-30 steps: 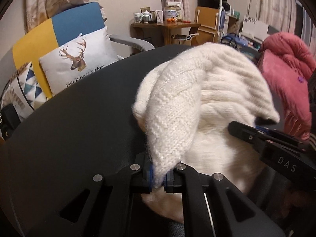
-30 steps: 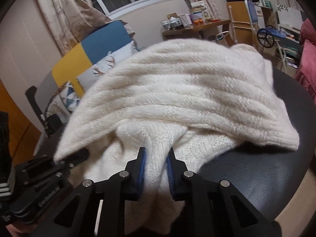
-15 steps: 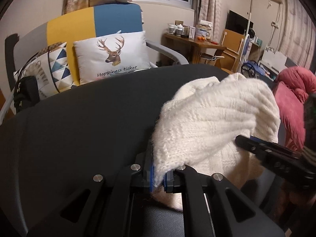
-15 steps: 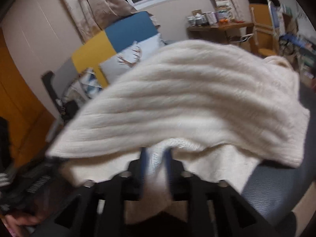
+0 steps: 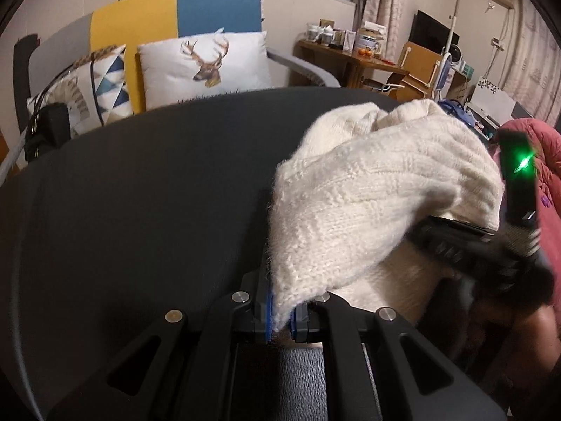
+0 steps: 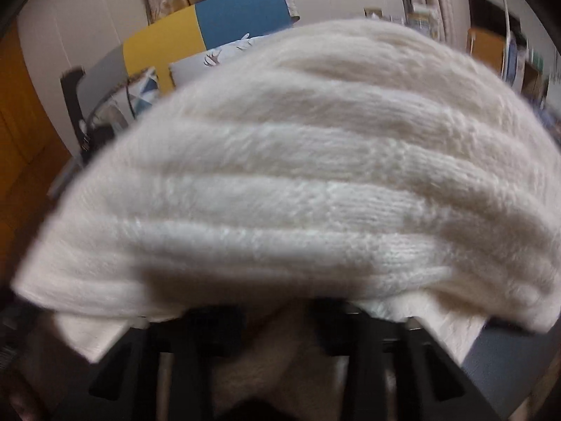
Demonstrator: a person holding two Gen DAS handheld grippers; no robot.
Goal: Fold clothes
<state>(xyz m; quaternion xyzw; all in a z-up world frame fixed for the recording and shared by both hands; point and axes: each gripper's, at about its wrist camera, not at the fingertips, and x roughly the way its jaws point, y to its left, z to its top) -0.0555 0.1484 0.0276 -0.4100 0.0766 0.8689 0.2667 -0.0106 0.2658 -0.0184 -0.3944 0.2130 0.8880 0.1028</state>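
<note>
— From the left wrist view, we see the left gripper (image 5: 282,319) with its jaws clamped on a corner of the cream knit sweater (image 5: 368,210). The sweater is bunched over the right half of the dark round tabletop (image 5: 140,210), reaching toward its far right edge.

— And the room around it?

— The whole left half of the tabletop is bare, from the near edge to the far rim. Beyond that rim stand a sofa with a deer cushion (image 5: 205,65) and a patterned cushion (image 5: 87,84) beside it. At the right edge, the right gripper (image 5: 455,245) pokes in under the raised knit, its body showing a green light, with a red quilt (image 5: 547,189) behind it.

— What does the right wrist view add?

— Mostly the sweater (image 6: 298,193): a ribbed fold hangs across nearly the whole frame, blurred, and drapes over the right gripper (image 6: 277,319). Its jaws have just been closing, with knit between them, but the fold and the blur hide the pads, so we cannot tell whether they press on it.

— Any edges there?

— Only a sliver of tabletop (image 6: 508,358) at the lower right, below the sweater's hem. The bare left half and the left gripper show in the left view alone; this view alone shows an orange wooden panel (image 6: 21,140) at the far left.
</note>
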